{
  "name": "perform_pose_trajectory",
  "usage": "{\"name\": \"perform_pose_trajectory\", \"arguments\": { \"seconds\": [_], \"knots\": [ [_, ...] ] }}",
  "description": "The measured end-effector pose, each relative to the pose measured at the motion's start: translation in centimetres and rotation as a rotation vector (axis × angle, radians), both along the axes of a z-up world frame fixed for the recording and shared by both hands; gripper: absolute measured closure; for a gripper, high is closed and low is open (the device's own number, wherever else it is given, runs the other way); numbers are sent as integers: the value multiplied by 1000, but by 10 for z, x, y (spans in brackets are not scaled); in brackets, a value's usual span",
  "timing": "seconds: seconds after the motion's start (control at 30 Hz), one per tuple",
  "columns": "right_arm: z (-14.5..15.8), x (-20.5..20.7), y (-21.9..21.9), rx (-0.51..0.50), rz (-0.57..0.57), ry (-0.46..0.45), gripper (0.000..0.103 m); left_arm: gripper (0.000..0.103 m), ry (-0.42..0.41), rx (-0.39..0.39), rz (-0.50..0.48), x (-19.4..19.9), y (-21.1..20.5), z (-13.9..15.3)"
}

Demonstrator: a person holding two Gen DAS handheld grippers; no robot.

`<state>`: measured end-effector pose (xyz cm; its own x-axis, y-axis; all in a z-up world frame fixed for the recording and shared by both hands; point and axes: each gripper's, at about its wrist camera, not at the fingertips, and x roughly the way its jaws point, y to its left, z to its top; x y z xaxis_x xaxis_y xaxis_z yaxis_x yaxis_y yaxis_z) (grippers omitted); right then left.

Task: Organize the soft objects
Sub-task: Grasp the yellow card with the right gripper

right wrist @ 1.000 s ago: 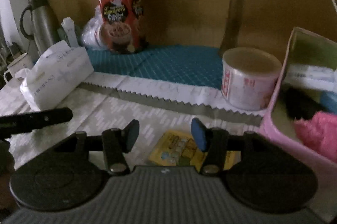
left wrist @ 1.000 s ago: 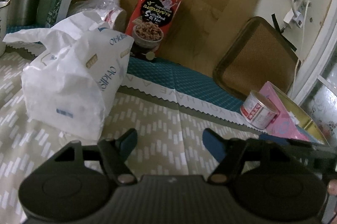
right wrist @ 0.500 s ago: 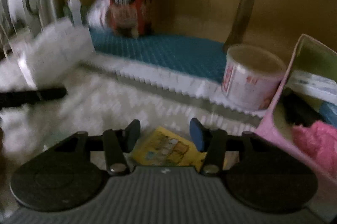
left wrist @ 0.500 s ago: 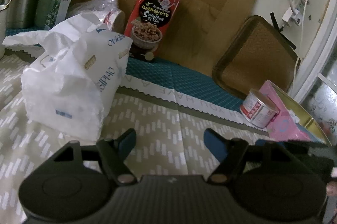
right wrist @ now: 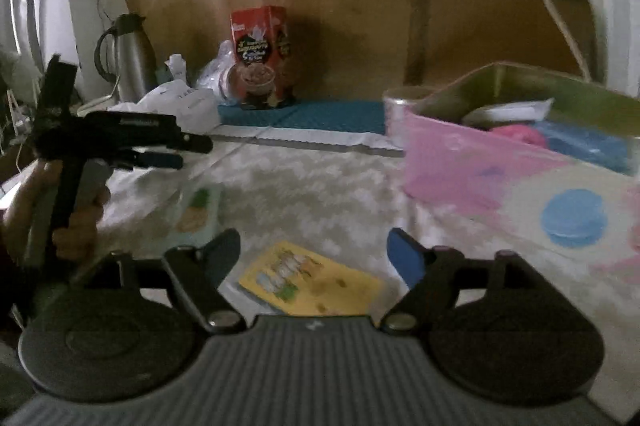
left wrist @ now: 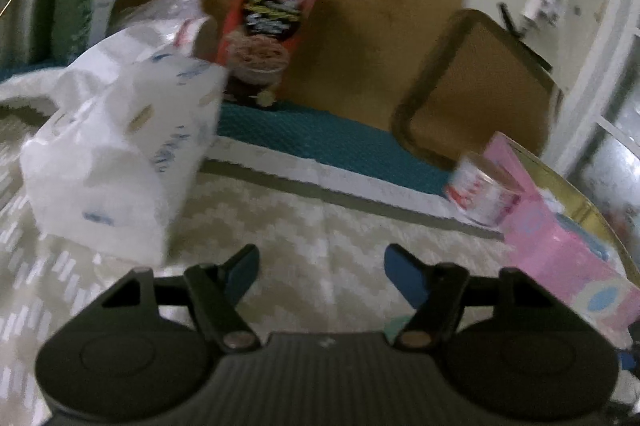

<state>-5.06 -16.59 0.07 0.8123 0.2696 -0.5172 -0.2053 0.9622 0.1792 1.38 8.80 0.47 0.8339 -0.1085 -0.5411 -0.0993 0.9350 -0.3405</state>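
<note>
Counted two black two-finger grippers with blue pads, both spread wide and holding nothing: left gripper (left wrist: 322, 268) hovering over the pale chevron-patterned tablecloth (left wrist: 312, 226), right gripper (right wrist: 314, 252) hovering low over one flat yellow snack packet (right wrist: 312, 280) near the front edge of the tabletop. Spotted the left gripper (right wrist: 182, 151) again in the right wrist view, gripped by a hand (right wrist: 56, 209) at the left edge. One more flat packet, greenish with a pineapple picture (right wrist: 196, 211), lying just left of the yellow one.

Containers: one pink rectangular box with macaron pictures (right wrist: 500, 177) at the right edge, holding something fluffy pink (right wrist: 516, 133), something blue (right wrist: 584, 141) and a white item too blurry to name. One small white-and-red round tub (left wrist: 480, 191) touching the box's far corner.

Along the back edge: one red cereal box (left wrist: 272, 25), one steel thermos jug (right wrist: 128, 57), one white plastic tissue pack (left wrist: 120, 153) toward the left.
</note>
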Motion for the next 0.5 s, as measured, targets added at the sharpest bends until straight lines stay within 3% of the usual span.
{"name": "perform_pose_trajectory", "arguments": {
  "seconds": [0.07, 0.2, 0.23, 0.27, 0.37, 0.43, 0.5],
  "knots": [
    [-5, -6, -3, -27, 8, 21, 20, 33, -21, -13, -59, -8, -16, 11],
    [-21, -8, 3, -106, 32, 52, 21, 33, -24, 35, -215, -16, -59, 27],
    [-24, -7, 6, -129, 43, 35, 23, 33, -20, 32, -250, -18, -68, 28],
    [-23, -5, 6, -127, 56, 30, 34, 33, -12, 26, -272, -18, -74, 28],
    [-20, 10, 8, -88, -25, 65, 43, 33, 27, -30, -288, -18, -79, 27],
    [-19, 12, 19, -75, -94, 74, 42, 33, 51, -87, -292, -18, -76, 25],
    [-20, 9, 28, -55, -73, 65, 42, 33, 74, -109, -294, -20, -76, 23]
  ]
}}
